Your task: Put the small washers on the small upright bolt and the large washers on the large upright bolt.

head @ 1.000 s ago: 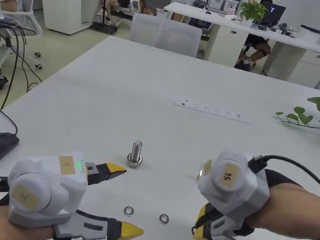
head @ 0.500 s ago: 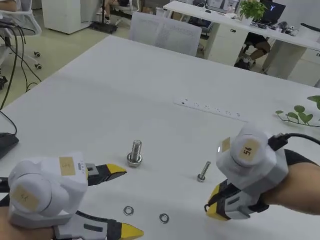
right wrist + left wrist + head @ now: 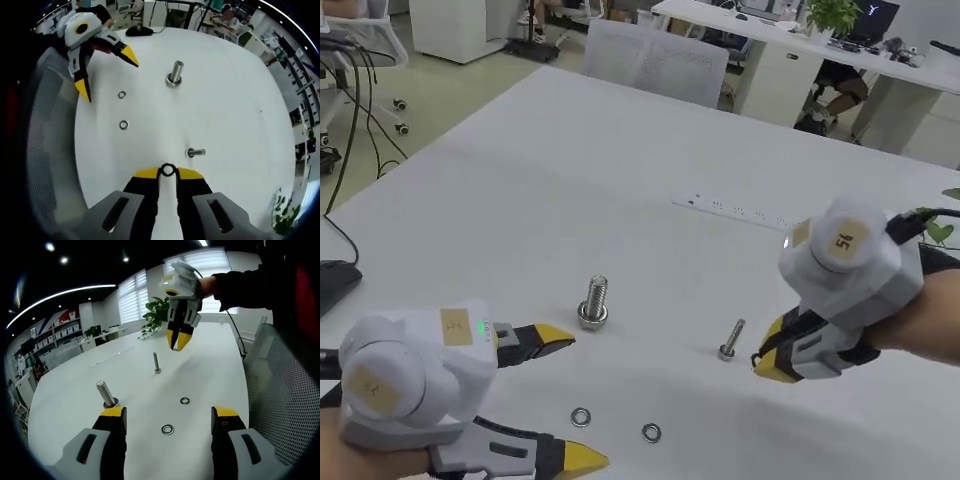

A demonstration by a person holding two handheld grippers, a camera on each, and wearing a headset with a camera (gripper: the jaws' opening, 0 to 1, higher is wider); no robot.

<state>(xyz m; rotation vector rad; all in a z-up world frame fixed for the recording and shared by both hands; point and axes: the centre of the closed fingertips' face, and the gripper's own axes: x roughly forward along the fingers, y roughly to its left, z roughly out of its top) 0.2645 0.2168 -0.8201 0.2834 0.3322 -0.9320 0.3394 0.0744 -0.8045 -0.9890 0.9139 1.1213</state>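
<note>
The large bolt (image 3: 593,303) (image 3: 106,394) (image 3: 175,73) stands upright on the white table (image 3: 570,190). The small bolt (image 3: 729,340) (image 3: 156,362) (image 3: 196,152) stands to its right. Two washers (image 3: 580,416) (image 3: 651,432) lie flat near the front edge, and they also appear as washers (image 3: 167,429) (image 3: 184,400) between my left jaws. My left gripper (image 3: 570,400) (image 3: 169,412) is open just above the table, beside them. My right gripper (image 3: 775,362) (image 3: 168,172) hovers right of the small bolt, shut on a small washer (image 3: 168,170) pinched at its tips.
A white power strip (image 3: 745,212) lies farther back on the table. A mesh chair (image 3: 655,65) stands at the far edge, a plant sprig (image 3: 945,225) at the right edge. A dark object (image 3: 330,280) and cables sit at the left.
My right gripper has risen and moved right and away from the front edge, uncovering the small bolt. The left gripper, bolts and loose washers have stayed put.
</note>
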